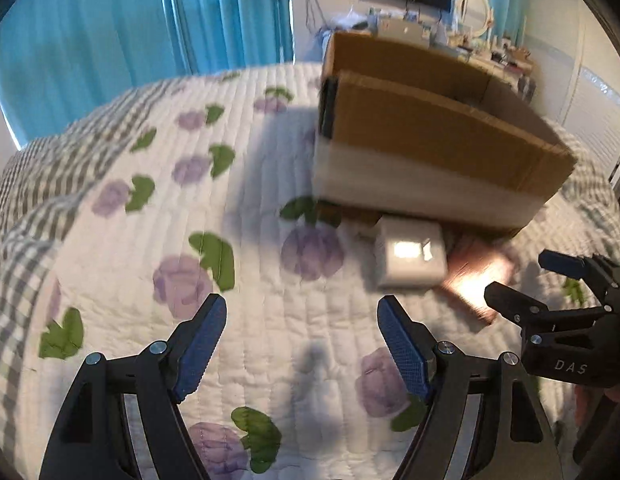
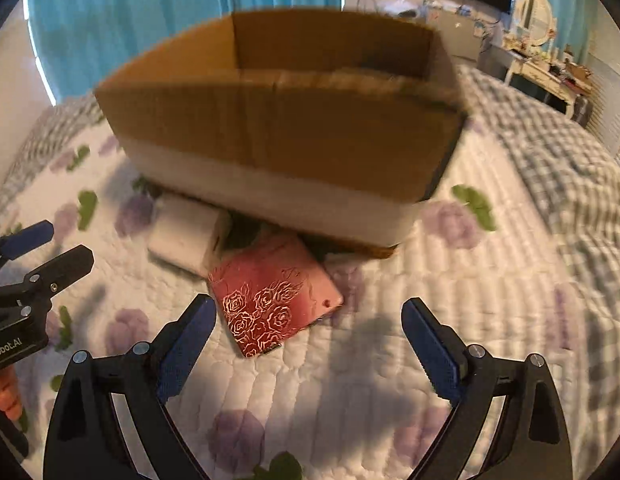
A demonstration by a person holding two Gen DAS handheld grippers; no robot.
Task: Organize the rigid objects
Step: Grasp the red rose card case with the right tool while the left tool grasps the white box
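Rose-pink flat case, glossy, with an outline pattern of roses in a pale line on its upper face and a small hole near one corner; it lies flat on the quilted bed cover, one corner tucked toward the base of the cardboard box. White small box, plain with rounded edges, lies just beside it on the left, also against the carton's foot. The carton is open-topped, brown above with a pale band along its lower wall; blurred in both views. Quilt is white with purple flowers and green leaves. Right gripper: jaws wide, nothing between them, hovering near the pink case. Left gripper: jaws wide, empty, above bare quilt, white box ahead to its right.
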